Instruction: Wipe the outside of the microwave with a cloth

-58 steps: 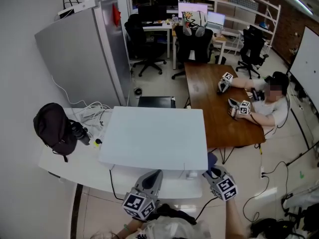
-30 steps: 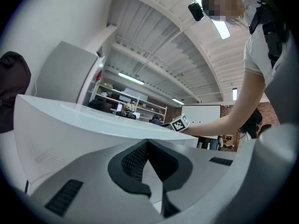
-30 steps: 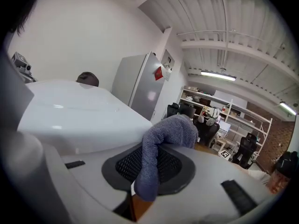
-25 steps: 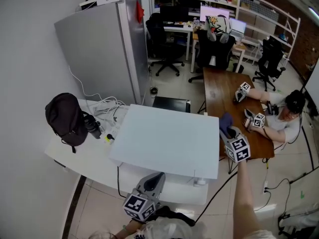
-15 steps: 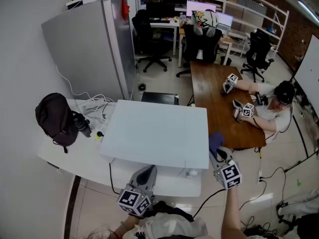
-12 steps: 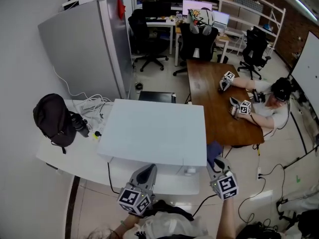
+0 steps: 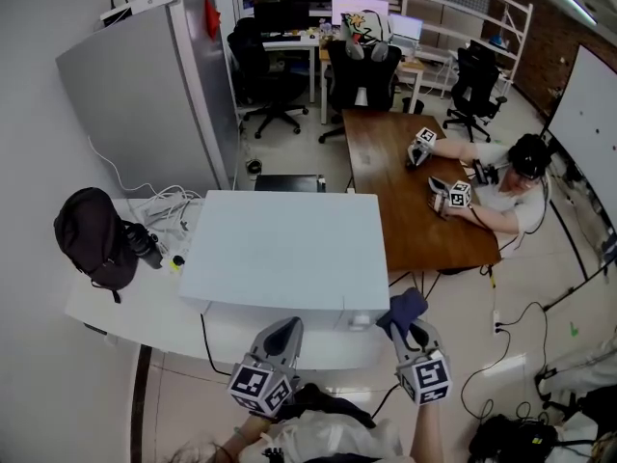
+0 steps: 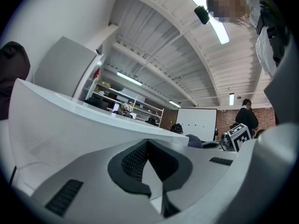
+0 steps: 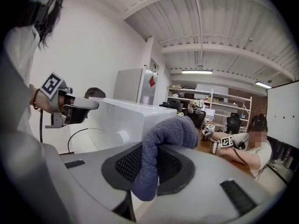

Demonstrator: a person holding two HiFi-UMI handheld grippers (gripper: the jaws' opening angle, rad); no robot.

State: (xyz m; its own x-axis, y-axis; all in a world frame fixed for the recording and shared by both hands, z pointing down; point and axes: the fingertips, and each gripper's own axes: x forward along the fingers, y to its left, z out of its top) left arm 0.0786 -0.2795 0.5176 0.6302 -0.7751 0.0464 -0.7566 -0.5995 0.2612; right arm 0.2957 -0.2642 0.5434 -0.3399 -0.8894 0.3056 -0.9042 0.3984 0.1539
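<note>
Both jaws of my right gripper [image 7: 413, 334] clench the cloth [image 7: 403, 308], with the microwave [image 7: 280, 249] just ahead to its left (front-right corner nearest), while my left gripper [image 7: 282, 336] sits closed, empty.

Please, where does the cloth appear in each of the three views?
Head view: the cloth is low, right of centre, in the right tool, off the microwave's front right corner.
Left gripper view: the cloth is probably the small bluish lump right of centre, past the microwave.
Right gripper view: the cloth is central, clamped between the jaws.
Shared landmark: the white microwave.
</note>
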